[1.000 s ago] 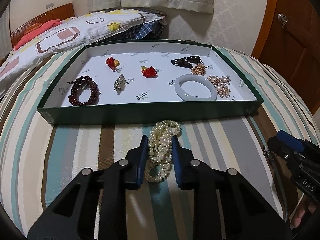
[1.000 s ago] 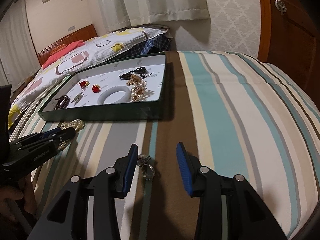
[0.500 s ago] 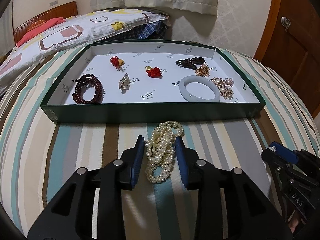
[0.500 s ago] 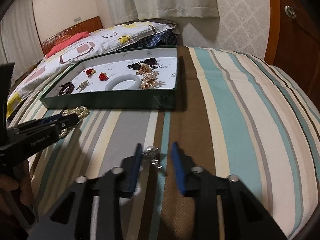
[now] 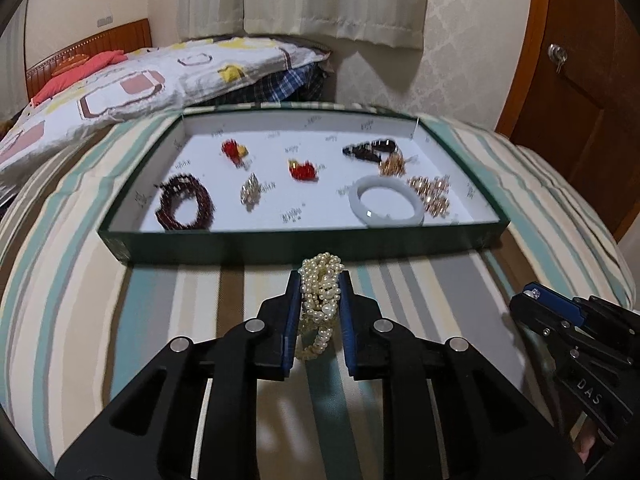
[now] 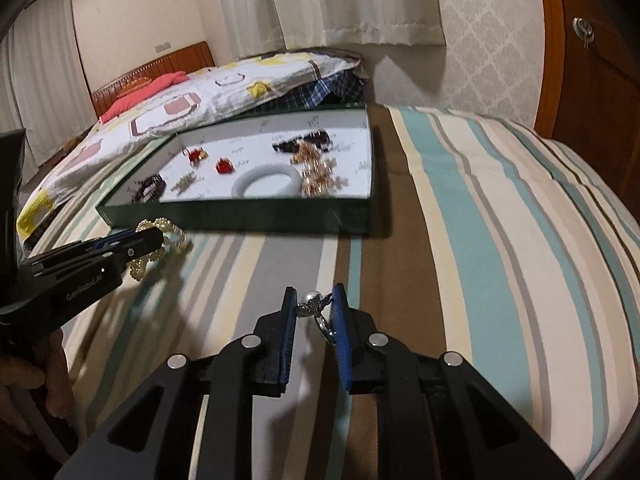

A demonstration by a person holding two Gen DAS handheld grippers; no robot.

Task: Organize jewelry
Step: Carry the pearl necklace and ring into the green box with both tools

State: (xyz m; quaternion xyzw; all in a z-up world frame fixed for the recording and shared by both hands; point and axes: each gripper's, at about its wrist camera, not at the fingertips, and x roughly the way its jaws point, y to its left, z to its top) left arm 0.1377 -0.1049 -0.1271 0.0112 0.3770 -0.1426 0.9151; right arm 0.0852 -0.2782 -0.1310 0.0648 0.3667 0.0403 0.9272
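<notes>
Fingers of both grippers pinch jewelry just short of the tray.

Left gripper has just been closing, its blue pads tight on the pearl strand, which hangs off the striped bedspread near the green tray's front wall. Right gripper, nearly closed, clamps a small silver ring. Both tilt downward, well apart, with bare cover between them. Inside the tray, open floor lies between a white bangle and a dark bead bracelet.
</notes>
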